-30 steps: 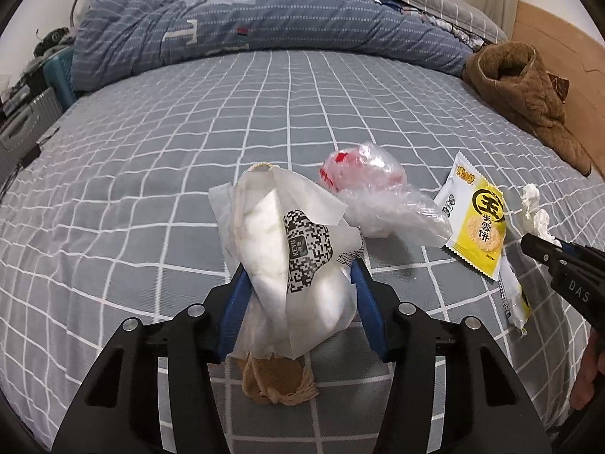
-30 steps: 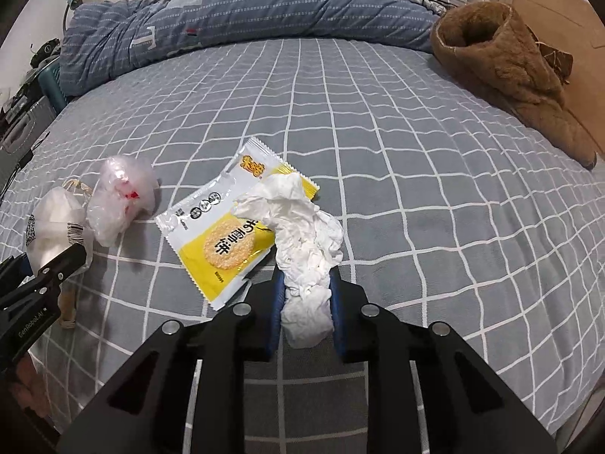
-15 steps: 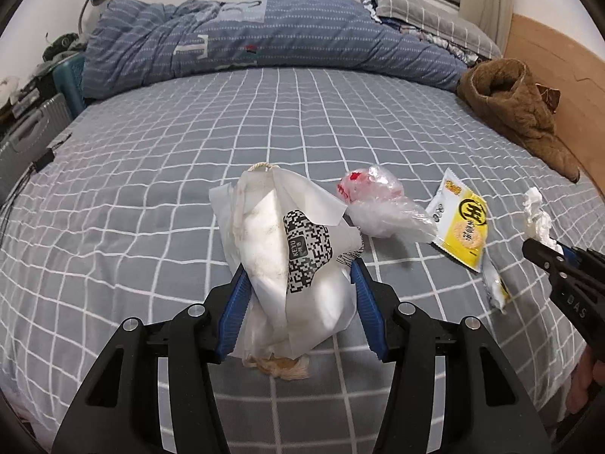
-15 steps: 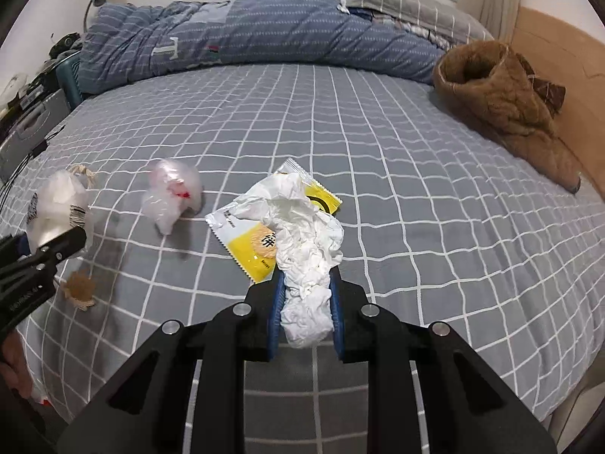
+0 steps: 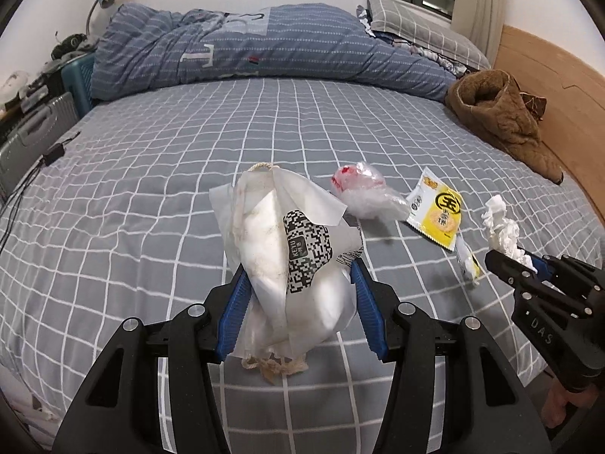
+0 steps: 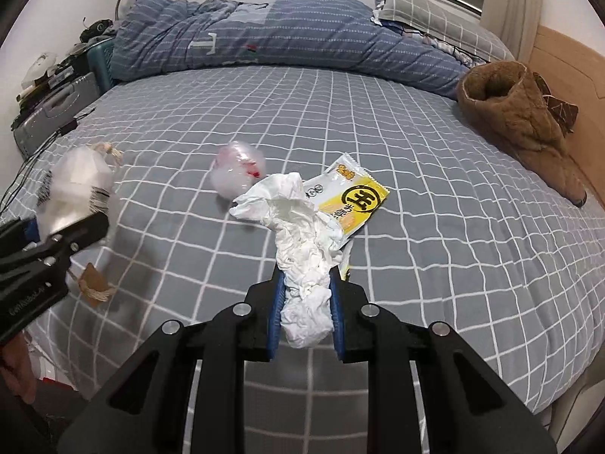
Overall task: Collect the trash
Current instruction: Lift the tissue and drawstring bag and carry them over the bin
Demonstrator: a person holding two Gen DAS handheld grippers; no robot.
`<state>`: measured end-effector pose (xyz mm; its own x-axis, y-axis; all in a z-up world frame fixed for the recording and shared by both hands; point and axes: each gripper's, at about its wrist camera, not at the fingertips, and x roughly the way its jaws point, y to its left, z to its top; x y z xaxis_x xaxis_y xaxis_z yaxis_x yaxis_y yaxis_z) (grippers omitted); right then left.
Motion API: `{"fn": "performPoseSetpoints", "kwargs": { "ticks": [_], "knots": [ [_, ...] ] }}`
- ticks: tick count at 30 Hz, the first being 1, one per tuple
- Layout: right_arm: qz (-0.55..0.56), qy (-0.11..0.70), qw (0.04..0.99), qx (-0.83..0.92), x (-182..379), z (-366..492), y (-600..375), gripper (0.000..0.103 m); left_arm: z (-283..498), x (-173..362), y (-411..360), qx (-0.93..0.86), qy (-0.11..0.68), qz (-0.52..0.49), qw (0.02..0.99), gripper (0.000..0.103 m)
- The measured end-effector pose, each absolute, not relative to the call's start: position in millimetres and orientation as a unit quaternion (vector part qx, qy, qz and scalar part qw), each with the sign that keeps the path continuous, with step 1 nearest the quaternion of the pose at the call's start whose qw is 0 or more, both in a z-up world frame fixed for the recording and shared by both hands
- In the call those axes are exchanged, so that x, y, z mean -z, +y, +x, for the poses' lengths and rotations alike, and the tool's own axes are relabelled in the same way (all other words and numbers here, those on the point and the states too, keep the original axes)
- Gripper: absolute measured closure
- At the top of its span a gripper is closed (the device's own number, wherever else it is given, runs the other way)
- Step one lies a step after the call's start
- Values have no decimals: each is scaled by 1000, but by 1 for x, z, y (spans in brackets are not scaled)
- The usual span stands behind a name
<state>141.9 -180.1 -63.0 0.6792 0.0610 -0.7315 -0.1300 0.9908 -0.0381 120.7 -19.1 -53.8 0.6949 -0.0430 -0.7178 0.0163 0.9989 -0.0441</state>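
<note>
Standing upright in left gripper [image 5: 298,283] jaws, paper bag [image 5: 291,261], tissue [image 6: 306,265] lengthwise in right gripper [image 6: 306,310]

- The bed [image 5: 151,174] (grey checked sheet) carries everything.
- Rumpled blue quilt [image 5: 264,49] at twelve o'clock.
- Brown coat [image 5: 506,121] at two o'clock.
- Clear plastic bag [image 5: 363,193] and yellow snack wrapper [image 5: 438,212] lie centrally.

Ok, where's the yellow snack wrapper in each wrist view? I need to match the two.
Left wrist: yellow snack wrapper lies flat on the bed, right of centre, just right of the clear plastic bag.
Right wrist: yellow snack wrapper lies at centre, partly behind the crumpled tissue in the right gripper.
Shared landmark: the brown coat at far right.
</note>
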Motion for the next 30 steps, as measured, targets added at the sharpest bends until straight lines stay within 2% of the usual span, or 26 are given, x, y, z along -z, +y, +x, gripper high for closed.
{"fn": "performPoseSetpoints", "kwargs": {
  "ticks": [30],
  "knots": [
    [-30, 373, 925, -60, 31, 60, -154, 83, 50, 34, -30, 26, 384, -5, 923, 52]
  ]
}}
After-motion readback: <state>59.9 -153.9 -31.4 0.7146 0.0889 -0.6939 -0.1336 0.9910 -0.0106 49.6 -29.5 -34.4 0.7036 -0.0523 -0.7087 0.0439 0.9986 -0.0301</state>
